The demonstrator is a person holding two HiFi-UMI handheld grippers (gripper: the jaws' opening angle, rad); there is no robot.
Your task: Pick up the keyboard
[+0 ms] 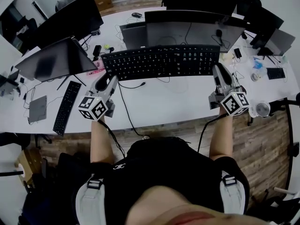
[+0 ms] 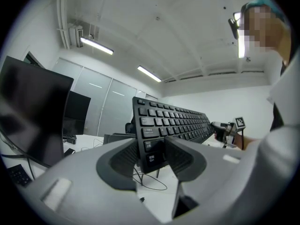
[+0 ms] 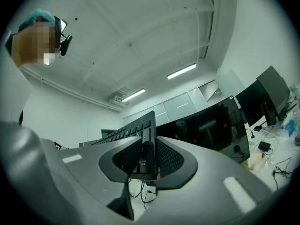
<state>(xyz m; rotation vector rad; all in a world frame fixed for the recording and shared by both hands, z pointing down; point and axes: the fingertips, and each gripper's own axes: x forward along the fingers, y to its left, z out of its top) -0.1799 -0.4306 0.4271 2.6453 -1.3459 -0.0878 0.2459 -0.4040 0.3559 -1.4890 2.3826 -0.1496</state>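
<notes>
A black keyboard [image 1: 161,61] hangs lifted above the white desk [image 1: 159,102], held at both ends, its cable trailing down to the desk. My left gripper [image 1: 108,80] is shut on its left end, where the keyboard [image 2: 173,121] shows tilted on edge between the pads. My right gripper [image 1: 218,72] is shut on the right end; in the right gripper view the keyboard [image 3: 140,135] is seen edge-on between the jaws. The right gripper [image 2: 224,131] also shows at the far end in the left gripper view.
Two dark monitors [image 1: 187,27] stand just behind the keyboard, and another tilted monitor [image 1: 54,60] is at the left. A second black keyboard [image 1: 66,107] lies at the left of the desk. Small items and cables sit at the right end [image 1: 262,71]. The desk's front edge runs below the grippers.
</notes>
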